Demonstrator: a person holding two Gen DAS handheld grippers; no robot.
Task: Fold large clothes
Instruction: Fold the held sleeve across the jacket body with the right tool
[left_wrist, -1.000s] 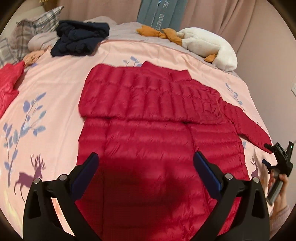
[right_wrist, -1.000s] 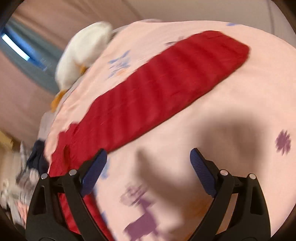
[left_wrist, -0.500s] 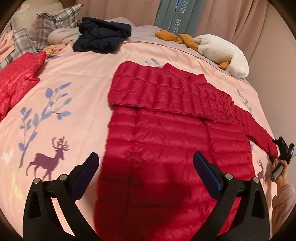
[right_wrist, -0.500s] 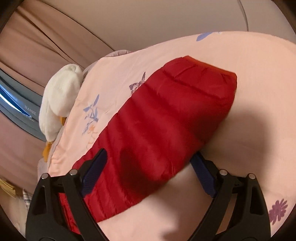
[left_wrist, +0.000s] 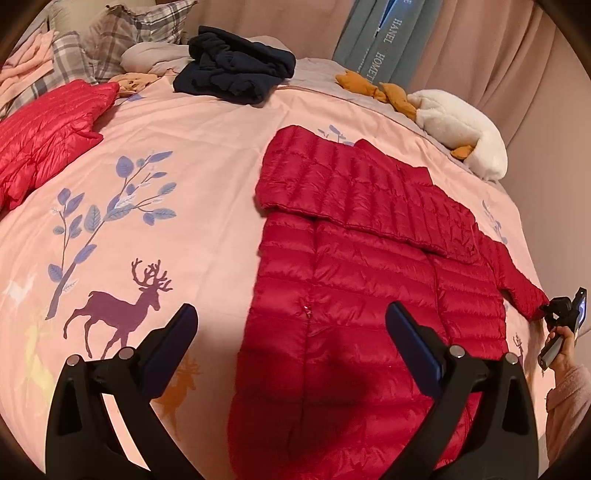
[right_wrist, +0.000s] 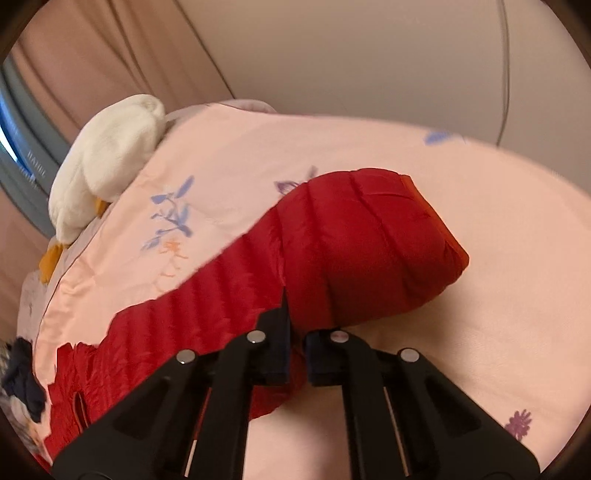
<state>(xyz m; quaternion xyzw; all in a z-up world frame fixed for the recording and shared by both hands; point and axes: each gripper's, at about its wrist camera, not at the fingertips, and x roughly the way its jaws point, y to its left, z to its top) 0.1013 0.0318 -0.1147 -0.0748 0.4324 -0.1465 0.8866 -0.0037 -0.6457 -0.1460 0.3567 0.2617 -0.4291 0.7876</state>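
- The jacket (left_wrist: 369, 295) is spread flat on the bed (left_wrist: 184, 147), one sleeve already folded across.
- The other sleeve's cuff (right_wrist: 369, 251) is clamped by the right gripper (right_wrist: 295, 354), whose jaws have just closed.
- The left gripper (left_wrist: 291, 354) is held agape, empty, above the hem.
- The slick cuff could be lost if pulled hard, since only its edge seems pinched.

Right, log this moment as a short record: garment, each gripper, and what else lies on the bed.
garment: red down jacket spread flat on the pink printed duvet
fold state: one sleeve already folded across the chest; the other sleeve stretched out to the side
right gripper: jaws have just closed, pinching that sleeve near its cuff
left gripper: open, over the jacket's hem, holding nothing
other items: second red jacket, navy garment, white plush toy, plaid pillow
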